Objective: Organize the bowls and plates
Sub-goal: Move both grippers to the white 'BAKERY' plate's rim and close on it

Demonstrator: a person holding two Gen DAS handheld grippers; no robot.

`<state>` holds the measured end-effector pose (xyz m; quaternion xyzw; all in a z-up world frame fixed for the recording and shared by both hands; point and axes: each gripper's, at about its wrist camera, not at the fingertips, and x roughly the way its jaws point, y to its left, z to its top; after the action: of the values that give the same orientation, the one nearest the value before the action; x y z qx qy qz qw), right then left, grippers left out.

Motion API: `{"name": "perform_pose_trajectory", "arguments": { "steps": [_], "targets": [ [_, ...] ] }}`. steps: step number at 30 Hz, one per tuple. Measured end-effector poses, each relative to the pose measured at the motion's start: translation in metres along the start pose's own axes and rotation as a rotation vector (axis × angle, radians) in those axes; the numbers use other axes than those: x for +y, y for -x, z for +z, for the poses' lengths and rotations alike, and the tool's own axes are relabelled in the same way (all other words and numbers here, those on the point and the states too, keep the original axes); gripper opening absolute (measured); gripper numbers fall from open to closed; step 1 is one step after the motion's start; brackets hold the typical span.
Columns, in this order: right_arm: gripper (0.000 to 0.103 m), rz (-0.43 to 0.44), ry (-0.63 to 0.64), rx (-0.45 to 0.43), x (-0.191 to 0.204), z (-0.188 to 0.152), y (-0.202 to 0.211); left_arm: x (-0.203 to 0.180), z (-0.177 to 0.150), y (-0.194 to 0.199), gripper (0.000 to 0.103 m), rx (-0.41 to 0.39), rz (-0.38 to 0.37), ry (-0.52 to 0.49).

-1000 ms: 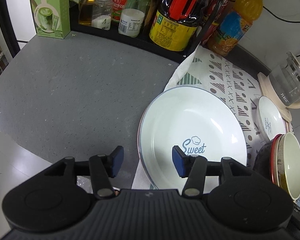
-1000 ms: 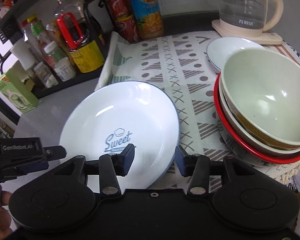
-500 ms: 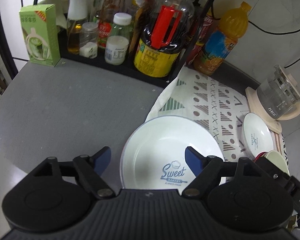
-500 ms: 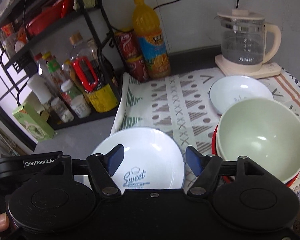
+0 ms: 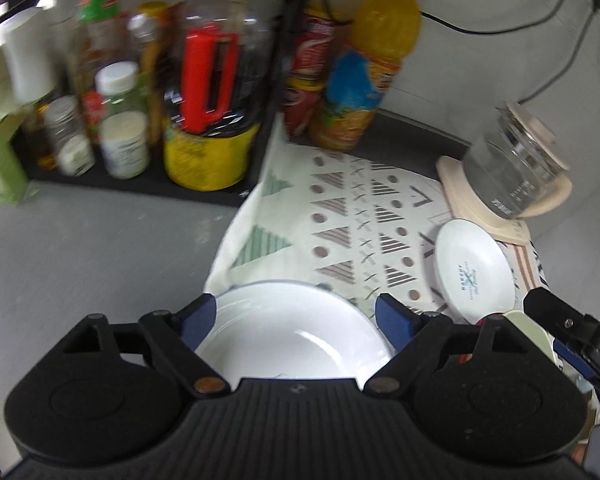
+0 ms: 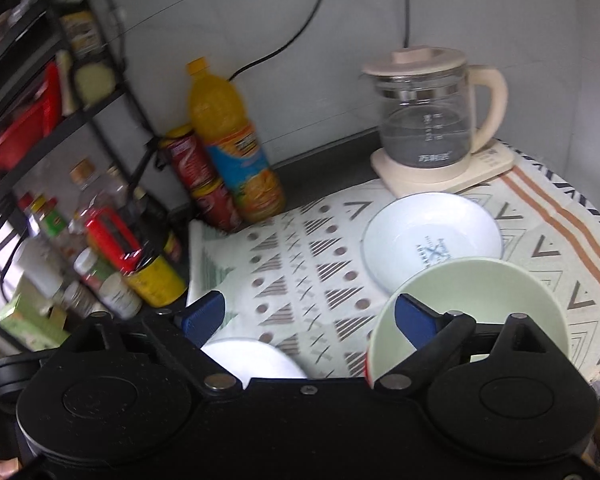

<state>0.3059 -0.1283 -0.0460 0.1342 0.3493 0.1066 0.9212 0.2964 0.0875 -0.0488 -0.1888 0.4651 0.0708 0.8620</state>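
A large white plate (image 5: pixel 292 332) lies half on the patterned cloth (image 5: pixel 340 216) and half on the grey counter. My left gripper (image 5: pixel 296 318) hangs above its near side, jaws opening, nothing between the blue pads. A smaller white plate (image 6: pixel 432 236) sits in front of the kettle. Beside it a pale green bowl (image 6: pixel 480 304) tops a stack with a red rim. My right gripper (image 6: pixel 308 316) hovers above the cloth between the large plate (image 6: pixel 252 360) and the bowl, jaws opening and empty. Its tip shows in the left wrist view as the right gripper (image 5: pixel 560 324).
A glass kettle (image 6: pixel 428 120) on a cream base stands at the back right. An orange juice bottle (image 6: pixel 232 144) and red cans stand against the wall. A black rack (image 5: pixel 140 176) full of bottles and jars lines the left. Cables hang on the wall.
Both grippers have risen and drawn back from the large plate, and their jaws have spread wider. The plate stays where it lay.
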Motion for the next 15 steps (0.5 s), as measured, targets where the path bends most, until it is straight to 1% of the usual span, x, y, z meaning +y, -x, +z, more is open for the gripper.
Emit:
{"name": "perform_pose_trajectory", "arguments": {
  "steps": [1, 8, 15],
  "targets": [
    [0.097, -0.012, -0.009, -0.005, -0.002, 0.002, -0.001, -0.004, 0.004, -0.004, 0.085, 0.006, -0.011, -0.015],
    [0.099, -0.082, -0.061, -0.029, -0.015, 0.017, -0.011, -0.028, 0.024, -0.028, 0.085, 0.049, -0.082, -0.098],
    [0.101, -0.164, -0.128, -0.040, -0.034, 0.024, -0.009, -0.054, 0.033, -0.040, 0.085, 0.071, -0.156, -0.146]
  ]
}}
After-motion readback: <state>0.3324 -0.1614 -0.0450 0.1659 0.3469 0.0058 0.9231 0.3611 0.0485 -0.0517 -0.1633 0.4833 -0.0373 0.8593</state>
